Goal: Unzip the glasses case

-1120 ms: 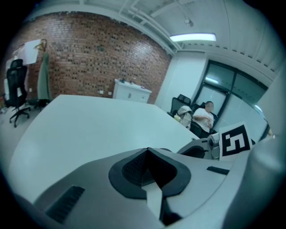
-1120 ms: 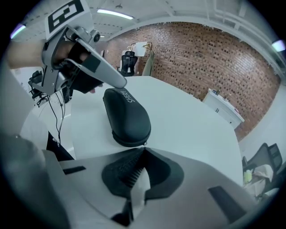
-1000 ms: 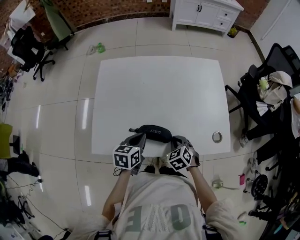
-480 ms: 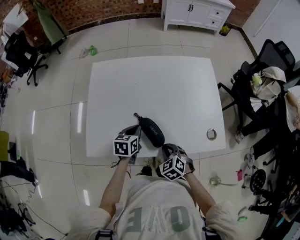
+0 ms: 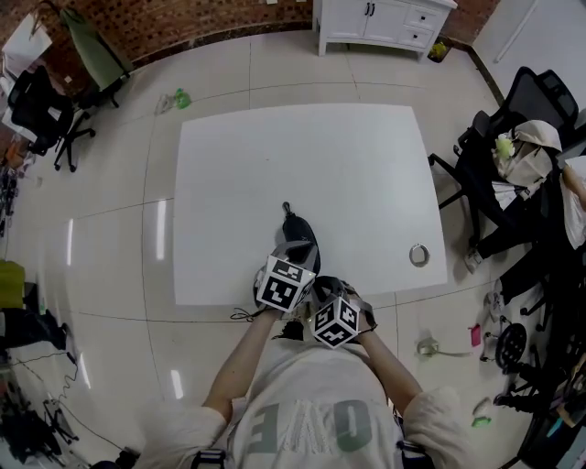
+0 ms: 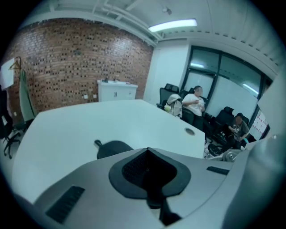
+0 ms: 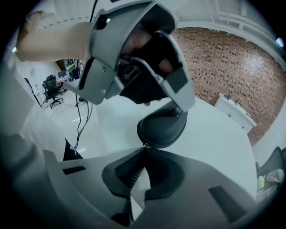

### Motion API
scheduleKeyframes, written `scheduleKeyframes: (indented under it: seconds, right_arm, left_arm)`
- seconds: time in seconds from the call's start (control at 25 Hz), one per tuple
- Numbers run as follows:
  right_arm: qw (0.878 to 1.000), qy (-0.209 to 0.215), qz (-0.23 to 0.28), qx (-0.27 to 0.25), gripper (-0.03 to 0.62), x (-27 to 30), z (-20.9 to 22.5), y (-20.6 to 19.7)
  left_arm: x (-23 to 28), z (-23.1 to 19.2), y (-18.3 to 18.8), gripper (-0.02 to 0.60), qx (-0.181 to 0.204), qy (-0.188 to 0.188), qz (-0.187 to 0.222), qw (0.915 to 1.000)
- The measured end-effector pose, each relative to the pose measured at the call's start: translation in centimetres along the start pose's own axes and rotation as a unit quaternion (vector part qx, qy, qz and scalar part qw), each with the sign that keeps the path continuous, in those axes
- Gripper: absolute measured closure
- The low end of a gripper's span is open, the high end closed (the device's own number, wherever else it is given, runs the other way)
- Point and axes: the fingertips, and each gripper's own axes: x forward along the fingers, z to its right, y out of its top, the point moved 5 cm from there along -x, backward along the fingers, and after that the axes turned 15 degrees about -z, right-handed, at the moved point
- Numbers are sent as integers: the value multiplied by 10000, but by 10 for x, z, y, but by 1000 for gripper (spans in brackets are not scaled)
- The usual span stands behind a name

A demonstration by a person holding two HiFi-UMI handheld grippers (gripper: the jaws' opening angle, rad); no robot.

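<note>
The black glasses case (image 5: 299, 234) lies lengthwise near the front edge of the white table (image 5: 275, 156), its strap end pointing away from me. My left gripper (image 5: 297, 253) is shut and sits on top of the case's near half; the case (image 6: 114, 148) shows just past its closed tips (image 6: 147, 150). In the right gripper view the left gripper (image 7: 149, 96) hangs over the case (image 7: 161, 127). My right gripper (image 7: 144, 146) is at the case's near end, its tips closed at the small zipper pull. From the head view the right gripper (image 5: 315, 286) is mostly hidden under its marker cube.
A small metal ring (image 5: 419, 255) lies on the table's right front corner. Office chairs with clothes (image 5: 522, 156) stand to the right, a white cabinet (image 5: 380, 23) at the back. People sit by the windows (image 6: 194, 100).
The case has turned from crosswise to lengthwise and shifted right. My left gripper moved right and onto the case. The right gripper closed in on its near end.
</note>
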Motion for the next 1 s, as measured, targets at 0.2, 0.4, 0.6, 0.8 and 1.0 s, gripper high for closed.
scheduleKeyframes:
  seconds: [0.2, 0.4, 0.6, 0.8, 1.0]
  right_arm:
    - [9998, 45, -22, 184, 594, 0, 5, -5]
    - [9992, -70, -131, 373, 594, -3, 18, -16]
    - [9984, -215, -224, 482, 594, -7, 27, -20]
    - [9903, -313, -344, 1309, 594, -7, 49, -29]
    - [9928, -811, -480, 736, 594, -2, 68, -28]
  left_arm:
    - [11, 4, -6, 578, -230, -56, -54, 9997]
    - [15, 5, -3, 578, -349, -209, -84, 9991]
    - [16, 6, 0, 578, -436, -307, -146, 9985]
    - [19, 5, 4, 578, -485, -426, -197, 9977]
    - [21, 4, 6, 578, -518, -475, -221, 9973]
